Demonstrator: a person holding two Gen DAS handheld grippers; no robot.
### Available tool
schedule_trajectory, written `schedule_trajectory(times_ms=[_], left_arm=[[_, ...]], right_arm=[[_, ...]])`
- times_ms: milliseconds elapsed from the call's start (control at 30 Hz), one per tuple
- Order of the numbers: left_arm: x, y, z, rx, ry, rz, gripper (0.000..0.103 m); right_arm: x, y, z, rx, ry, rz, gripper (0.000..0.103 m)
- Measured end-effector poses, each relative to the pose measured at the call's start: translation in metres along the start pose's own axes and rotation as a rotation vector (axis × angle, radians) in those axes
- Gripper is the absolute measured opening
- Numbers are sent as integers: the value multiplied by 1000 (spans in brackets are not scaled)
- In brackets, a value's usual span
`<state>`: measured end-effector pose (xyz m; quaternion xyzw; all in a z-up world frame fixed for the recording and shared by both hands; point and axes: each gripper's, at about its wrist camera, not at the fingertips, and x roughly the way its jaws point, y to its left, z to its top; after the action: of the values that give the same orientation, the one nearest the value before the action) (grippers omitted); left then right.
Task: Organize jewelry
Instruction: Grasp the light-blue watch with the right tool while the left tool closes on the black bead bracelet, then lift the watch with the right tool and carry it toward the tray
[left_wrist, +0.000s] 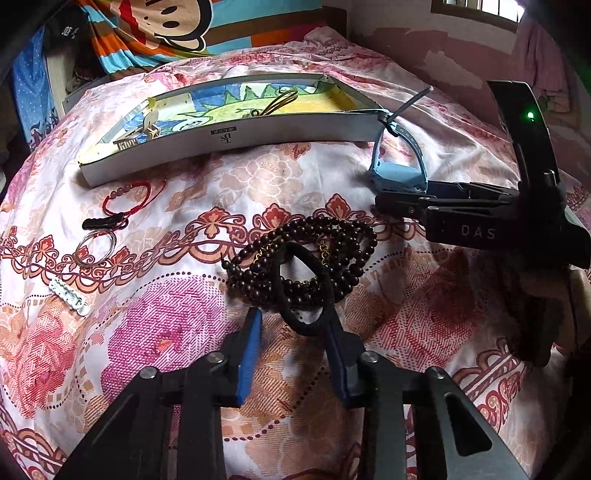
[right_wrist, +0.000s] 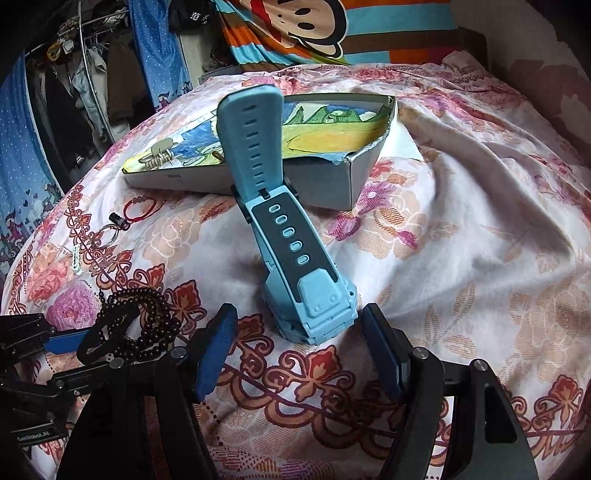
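Observation:
A light blue watch (right_wrist: 295, 254) stands on the floral bedspread with its strap up, just ahead of my open right gripper (right_wrist: 300, 334), between its fingers but untouched. It also shows in the left wrist view (left_wrist: 397, 173). A black hair tie (left_wrist: 304, 288) lies on a pile of dark wooden beads (left_wrist: 306, 258). My left gripper (left_wrist: 293, 325) is open at the near end of the hair tie. A shallow grey box (left_wrist: 229, 134) with a drawing inside holds a hair claw (left_wrist: 136, 136) and a thin gold item (left_wrist: 275, 105).
On the bedspread left of the beads lie a red cord bracelet (left_wrist: 129, 195), a black clip (left_wrist: 103, 222), a metal ring (left_wrist: 94, 248) and a white clip (left_wrist: 68, 296). A striped cartoon blanket (left_wrist: 177, 26) lies behind the box. Clothes hang at far left (right_wrist: 85, 85).

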<state>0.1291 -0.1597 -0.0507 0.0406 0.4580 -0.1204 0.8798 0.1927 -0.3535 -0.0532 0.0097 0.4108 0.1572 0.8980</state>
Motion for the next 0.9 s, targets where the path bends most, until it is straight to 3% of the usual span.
schedule_trajectory(times_ms=[167, 300, 533, 800, 900], left_arm=[[0, 7, 0, -37, 5, -1, 14], [-2, 18, -2, -88, -7, -23, 7], [-10, 38, -14, -188, -44, -76, 3], [-20, 47, -24, -218, -78, -150, 2], [-26, 49, -24, -226, -104, -156, 7]], right_arm=[[0, -3, -1, 14, -4, -7, 42], [0, -6, -2, 26, -10, -4, 40], [-2, -5, -3, 20, -21, -8, 37], [-4, -6, -4, 24, -23, 1, 35], [-4, -6, -4, 24, -18, 3, 36]])
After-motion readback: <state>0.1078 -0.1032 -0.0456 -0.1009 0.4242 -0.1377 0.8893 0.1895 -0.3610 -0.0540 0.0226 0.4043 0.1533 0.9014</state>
